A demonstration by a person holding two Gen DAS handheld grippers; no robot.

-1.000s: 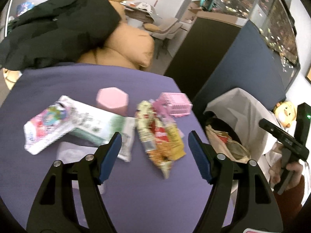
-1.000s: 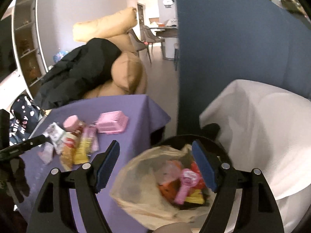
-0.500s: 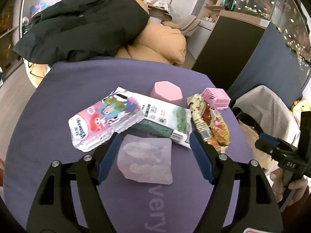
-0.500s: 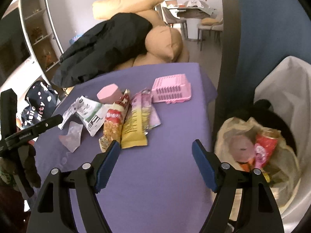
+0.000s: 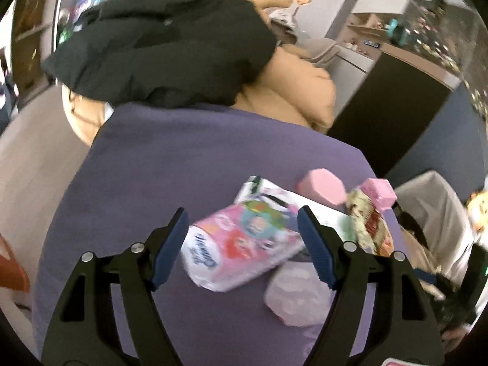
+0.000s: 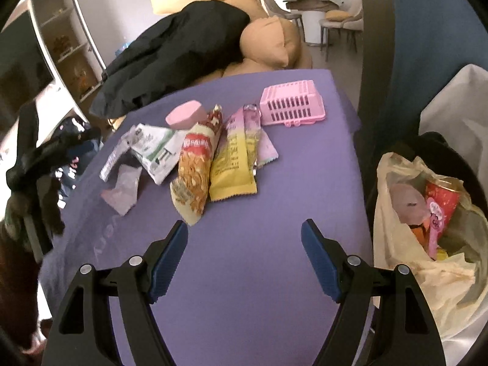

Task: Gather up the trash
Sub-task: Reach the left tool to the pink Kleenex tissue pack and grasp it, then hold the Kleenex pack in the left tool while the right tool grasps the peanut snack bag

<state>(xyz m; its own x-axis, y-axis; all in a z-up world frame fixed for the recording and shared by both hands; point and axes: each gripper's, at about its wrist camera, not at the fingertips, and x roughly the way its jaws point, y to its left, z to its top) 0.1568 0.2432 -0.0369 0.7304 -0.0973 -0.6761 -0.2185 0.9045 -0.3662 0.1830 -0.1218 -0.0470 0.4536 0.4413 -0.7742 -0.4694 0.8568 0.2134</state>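
Left tool (image 5: 241,244): spread wide, gripping nothing; the pink tissue pack (image 5: 241,247) lies between its fingers (contact unclear, blurred).
Right tool (image 6: 244,256): wide open, empty, over bare purple table (image 6: 244,274).
Snack wrappers (image 6: 213,158): heaped at 12 o'clock of it.
Trash bag (image 6: 427,222): at 3 o'clock, beside the table.
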